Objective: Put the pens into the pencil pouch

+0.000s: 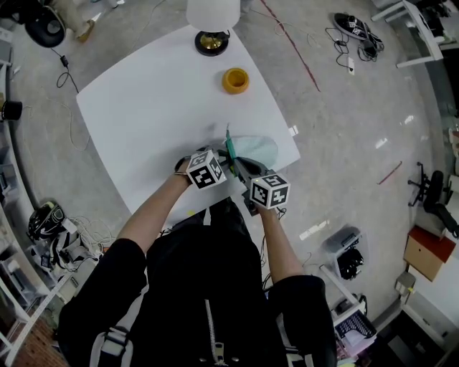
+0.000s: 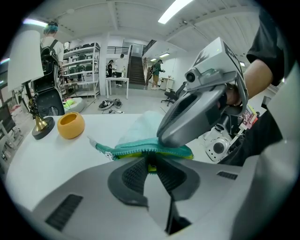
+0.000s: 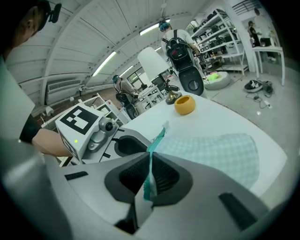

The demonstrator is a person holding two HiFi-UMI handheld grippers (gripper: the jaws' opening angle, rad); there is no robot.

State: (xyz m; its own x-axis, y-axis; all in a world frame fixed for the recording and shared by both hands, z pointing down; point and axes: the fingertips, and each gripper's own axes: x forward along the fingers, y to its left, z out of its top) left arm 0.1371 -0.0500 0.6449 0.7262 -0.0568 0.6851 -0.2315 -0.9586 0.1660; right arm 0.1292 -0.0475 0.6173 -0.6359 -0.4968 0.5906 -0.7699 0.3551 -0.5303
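One pouch [image 1: 259,150] in two tongs [image 2: 151,161] [image 3: 149,161]

White table [image 1: 143,115] with lamp [image 1: 212,41], orange cup [image 1: 235,80], pale pouch [image 1: 259,149]

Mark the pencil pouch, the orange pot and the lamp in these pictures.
pencil pouch [image 3: 220,157]: right gripper view, on its pale checked fabric side.
orange pot [image 2: 71,126]: left gripper view, on its rounded outer wall.
lamp [image 1: 213,13]: head view, on its white shade.
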